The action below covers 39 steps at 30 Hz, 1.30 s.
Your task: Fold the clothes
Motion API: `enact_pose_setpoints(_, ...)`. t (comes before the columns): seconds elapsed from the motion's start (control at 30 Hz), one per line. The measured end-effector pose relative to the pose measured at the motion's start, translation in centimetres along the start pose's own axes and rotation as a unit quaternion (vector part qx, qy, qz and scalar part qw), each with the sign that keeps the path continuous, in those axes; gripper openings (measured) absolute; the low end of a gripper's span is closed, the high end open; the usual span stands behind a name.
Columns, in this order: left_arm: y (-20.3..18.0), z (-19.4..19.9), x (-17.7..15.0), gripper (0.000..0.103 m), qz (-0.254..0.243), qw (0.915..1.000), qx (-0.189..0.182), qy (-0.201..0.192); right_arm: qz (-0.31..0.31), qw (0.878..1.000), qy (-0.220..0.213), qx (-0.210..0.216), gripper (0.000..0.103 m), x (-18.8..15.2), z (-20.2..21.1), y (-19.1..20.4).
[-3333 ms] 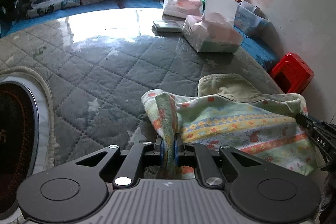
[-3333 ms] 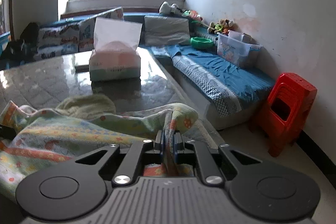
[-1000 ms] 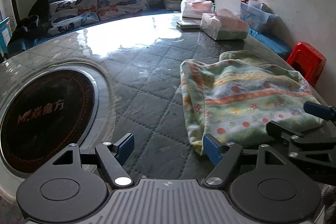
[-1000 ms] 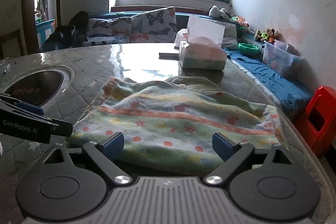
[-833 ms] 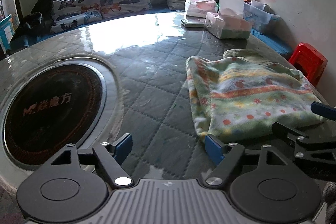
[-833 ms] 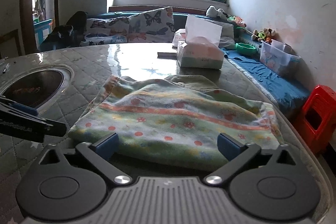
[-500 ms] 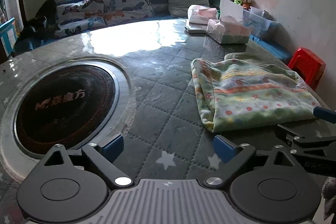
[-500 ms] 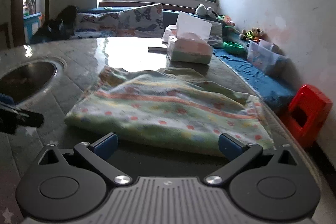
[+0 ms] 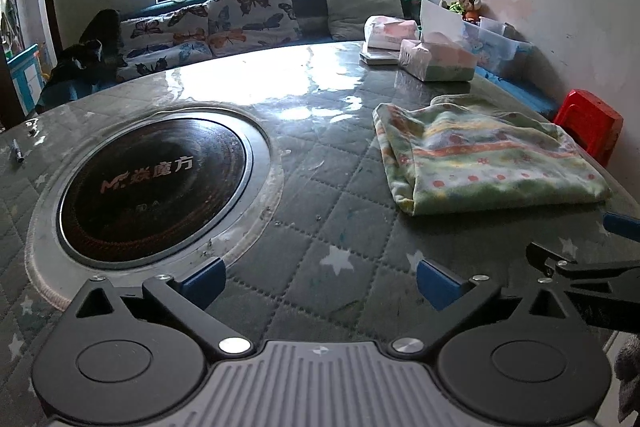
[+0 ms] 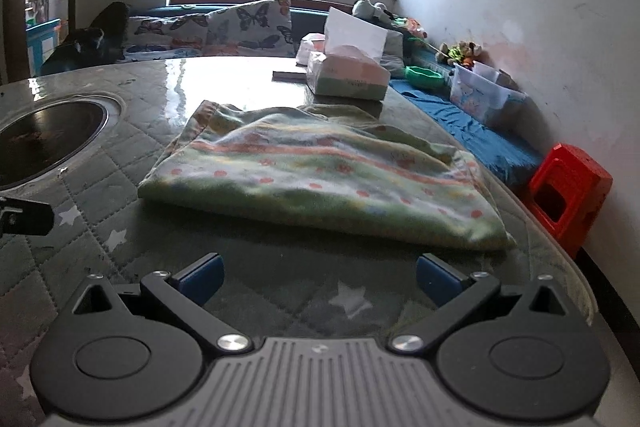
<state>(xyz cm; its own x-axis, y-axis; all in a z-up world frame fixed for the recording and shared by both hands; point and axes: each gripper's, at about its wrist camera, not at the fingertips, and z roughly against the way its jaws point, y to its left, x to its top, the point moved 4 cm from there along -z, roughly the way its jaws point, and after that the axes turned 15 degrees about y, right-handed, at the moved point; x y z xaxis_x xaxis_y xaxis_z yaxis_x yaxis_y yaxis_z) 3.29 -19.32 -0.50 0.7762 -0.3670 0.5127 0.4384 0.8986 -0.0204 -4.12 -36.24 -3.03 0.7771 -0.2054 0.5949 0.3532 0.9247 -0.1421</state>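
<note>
While both claws hang spread and empty over the near part of the worktop, I read the garment as folded at least once: it lies as a flat, doubled rectangle on the right side of the worktop, close to the rim, touching neither claw. My left claw sits well to the garment's left, jaws wide apart, nothing between them; my right claw faces the garment's near long edge, just short of it, equally wide and empty. I judge they are parked low and back so the cloth can settle and I can pick the next grip. The near edge looks thick and rounded, probably the fold; the left short edge shows loose layers. To the left there is open quilted surface up to the round inset hob, good room for a sideways fold. On the right the worktop rim is close, with a red stool beyond. A tissue box stands behind the garment, near but apart.
</note>
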Motion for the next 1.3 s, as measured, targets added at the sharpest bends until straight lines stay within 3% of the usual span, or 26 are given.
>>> enact_pose_setpoints(1.3, -2.0, 2.0, -3.8, 0.103, -0.012, 0.9997, -0.018, -0.012, -0.054, 0.999, 0.003, 0.006, 0.103, -3.1, 2.3, -0.7)
